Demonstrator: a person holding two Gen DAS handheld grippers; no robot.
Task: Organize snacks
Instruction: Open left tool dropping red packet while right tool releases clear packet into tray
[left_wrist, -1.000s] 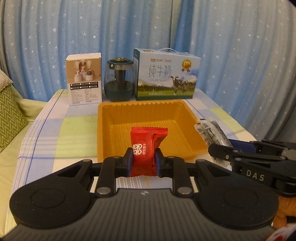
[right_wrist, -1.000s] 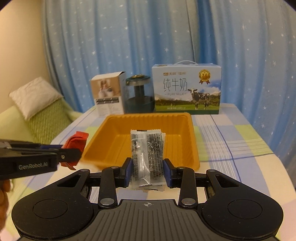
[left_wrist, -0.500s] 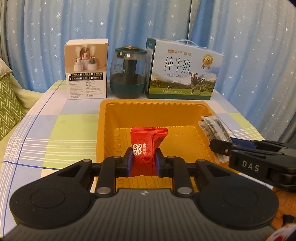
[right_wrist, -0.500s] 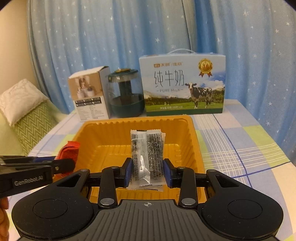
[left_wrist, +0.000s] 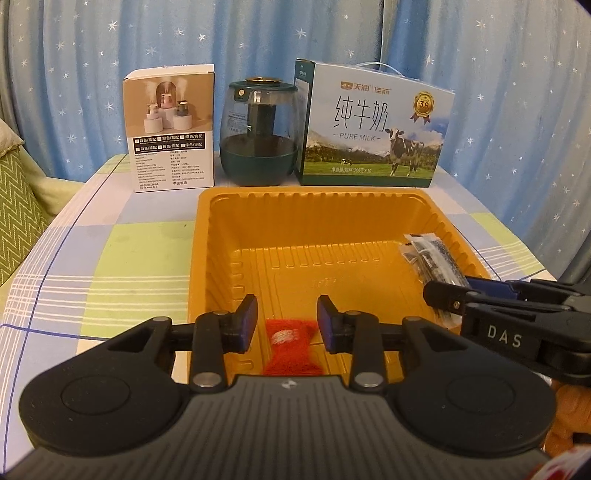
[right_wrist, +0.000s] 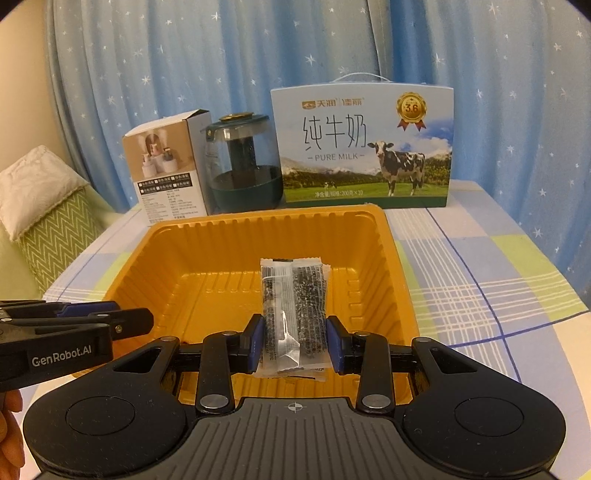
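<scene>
An orange plastic tray sits on the checked tablecloth. My left gripper is open above the tray's near end; a blurred red snack packet is below and between its fingers, free of them. My right gripper is shut on a clear packet of dark snack, held over the tray's near right side. That packet and the right gripper show at the right of the left wrist view. The left gripper shows at the left of the right wrist view.
At the table's back stand a white humidifier box, a dark green glass jar and a blue pure milk carton. Blue star curtains hang behind. A green cushion lies at the left.
My left gripper opened and let go of the red packet, which dropped toward the tray. Both grippers moved forward over the tray. The right gripper still holds its packet.
</scene>
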